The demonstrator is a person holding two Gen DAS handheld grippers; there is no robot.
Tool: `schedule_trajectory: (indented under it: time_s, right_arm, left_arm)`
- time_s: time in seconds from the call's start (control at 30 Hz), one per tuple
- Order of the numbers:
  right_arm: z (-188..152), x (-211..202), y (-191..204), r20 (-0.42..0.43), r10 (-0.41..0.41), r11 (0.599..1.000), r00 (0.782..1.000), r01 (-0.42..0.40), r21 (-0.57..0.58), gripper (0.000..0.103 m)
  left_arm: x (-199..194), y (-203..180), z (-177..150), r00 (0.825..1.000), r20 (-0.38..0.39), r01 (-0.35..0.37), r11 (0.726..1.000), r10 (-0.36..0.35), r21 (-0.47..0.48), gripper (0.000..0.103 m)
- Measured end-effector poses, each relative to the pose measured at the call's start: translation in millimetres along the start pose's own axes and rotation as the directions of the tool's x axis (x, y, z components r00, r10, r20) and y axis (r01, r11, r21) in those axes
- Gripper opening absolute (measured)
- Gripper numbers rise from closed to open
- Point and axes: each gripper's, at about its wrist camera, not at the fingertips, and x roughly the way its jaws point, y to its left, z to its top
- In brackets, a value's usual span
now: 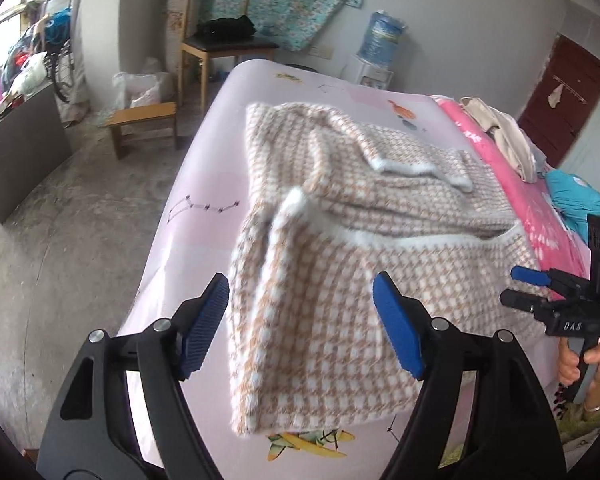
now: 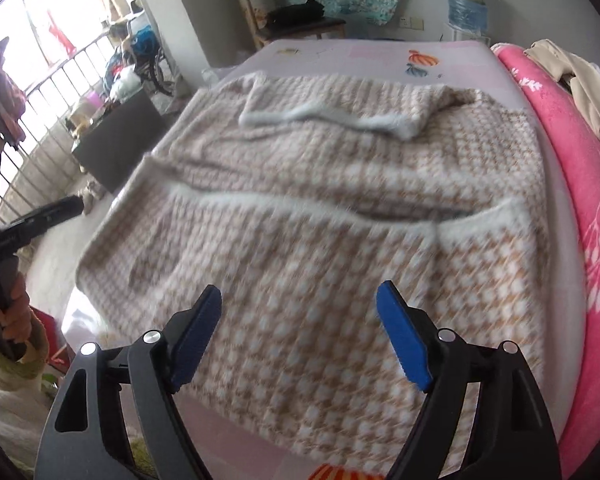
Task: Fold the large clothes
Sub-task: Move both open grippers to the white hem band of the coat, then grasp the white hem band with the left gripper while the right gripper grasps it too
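Garment: checked knit sweater [image 2: 320,248] lies partly folded on the pink-sheeted bed [image 1: 204,184], white trim across its middle
Left gripper [image 1: 300,320]: spread wide, holding nothing, over the near left corner
Right gripper [image 2: 300,332]: spread wide, empty, over the near hem
Handling: likely soft, thick, limp and light; should sag, not slip
Hold: pinch the near hem corners, both layers
Room: bare sheet beyond; pink blanket [image 2: 572,184] crowds the right edge

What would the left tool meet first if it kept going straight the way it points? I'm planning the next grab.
Most likely the checked sweater, which fills the gap between the open left tool fingers; how far off the fabric lies is unclear.
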Motion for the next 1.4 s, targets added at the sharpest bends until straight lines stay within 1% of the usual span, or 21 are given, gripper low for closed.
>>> schedule_trajectory:
  time_s: [0.07, 0.17, 0.23, 0.27, 0.33, 0.4, 0.47, 0.5, 0.57, 0.67, 0.77, 0.9, 0.97, 1.0, 1.07, 1.13, 1.23, 1.33, 1.4]
  right_arm:
    - [-4, 11, -1, -0.020, -0.027, 1.000, 0.999, 0.027, -0.009, 0.078]
    - [-8, 15, -5, -0.015, -0.004, 1.000, 1.000, 0.004, 0.018, 0.080]
    - [-7, 16, -9, -0.022, 0.014, 0.999, 1.000, -0.013, 0.035, 0.081]
    - [-7, 16, -9, -0.025, 0.016, 0.999, 1.000, -0.015, 0.037, 0.081]
    - [-6, 17, -8, -0.029, 0.008, 1.000, 1.000, -0.007, 0.028, 0.081]
    - [-6, 17, -9, -0.031, 0.005, 1.000, 1.000, -0.005, 0.027, 0.081]
    - [-6, 18, -8, -0.034, 0.009, 0.999, 0.999, -0.008, 0.032, 0.082]
    - [-6, 18, -7, -0.034, 0.009, 0.999, 0.999, -0.008, 0.032, 0.082]
    - [-6, 18, -8, -0.036, 0.005, 0.999, 0.999, -0.004, 0.032, 0.083]
    - [-5, 20, -6, -0.041, -0.001, 1.000, 0.999, 0.002, 0.029, 0.083]
    - [-5, 20, -6, -0.039, 0.000, 1.000, 0.999, 0.001, 0.031, 0.083]
    - [-6, 20, -7, -0.036, 0.004, 0.999, 0.999, -0.002, 0.032, 0.083]
    - [-7, 20, -7, -0.032, 0.007, 0.999, 0.999, -0.006, 0.033, 0.084]
    - [-7, 20, -8, -0.029, 0.008, 0.999, 1.000, -0.007, 0.033, 0.084]
    - [-8, 18, -8, -0.025, 0.010, 0.999, 1.000, -0.009, 0.035, 0.084]
    - [-10, 15, -10, -0.021, 0.014, 0.999, 1.000, -0.014, 0.044, 0.084]
    - [-13, 2, -19, 0.005, 0.019, 0.997, 1.000, -0.020, 0.068, 0.083]
    - [-14, -19, -38, 0.061, 0.001, 0.993, 0.998, -0.008, 0.117, 0.083]
    - [-13, -37, -57, 0.109, -0.036, 0.987, 0.993, 0.019, 0.159, 0.079]
  left_arm:
    - [6, -1, -6, 1.000, -0.003, -0.024, 1.000, 0.024, -0.004, 0.071]
    - [13, 1, -12, 0.999, 0.004, -0.049, 0.999, 0.049, 0.011, 0.071]
    - [17, 1, -11, 0.998, 0.010, -0.054, 0.998, 0.054, 0.019, 0.068]
    - [20, 2, -10, 0.999, 0.009, -0.050, 0.999, 0.050, 0.019, 0.065]
    - [25, 3, -6, 1.000, 0.001, -0.031, 0.999, 0.031, 0.014, 0.056]
    - [30, 5, -2, 1.000, 0.002, -0.006, 1.000, 0.006, 0.011, 0.051]
    - [36, 5, 2, 1.000, -0.009, 0.030, 1.000, -0.030, 0.008, 0.051]
    - [43, 8, 5, 0.999, -0.028, 0.046, 0.999, -0.046, -0.003, 0.051]
    - [56, 12, 9, 0.996, -0.069, 0.053, 0.998, -0.055, -0.031, 0.047]
    - [69, 17, 14, 0.992, -0.105, 0.069, 0.996, -0.076, -0.063, 0.044]
    - [77, 20, 17, 0.988, -0.115, 0.093, 0.992, -0.103, -0.086, 0.043]
    - [84, 20, 22, 0.987, -0.120, 0.093, 0.991, -0.104, -0.092, 0.043]
    - [87, 17, 24, 0.989, -0.126, 0.074, 0.994, -0.083, -0.076, 0.043]
    - [88, 13, 25, 0.989, -0.131, 0.053, 0.997, -0.060, -0.061, 0.043]
    - [89, 4, 25, 0.990, -0.142, 0.003, 1.000, -0.006, -0.018, 0.043]
    - [91, -7, 24, 0.987, -0.148, -0.062, 0.997, 0.066, 0.037, 0.043]
    - [93, -17, 21, 0.980, -0.150, -0.122, 0.990, 0.133, 0.076, 0.043]
    - [93, -20, 21, 0.975, -0.153, -0.150, 0.985, 0.161, 0.084, 0.043]
    - [92, -22, 21, 0.972, -0.155, -0.163, 0.983, 0.175, 0.087, 0.044]
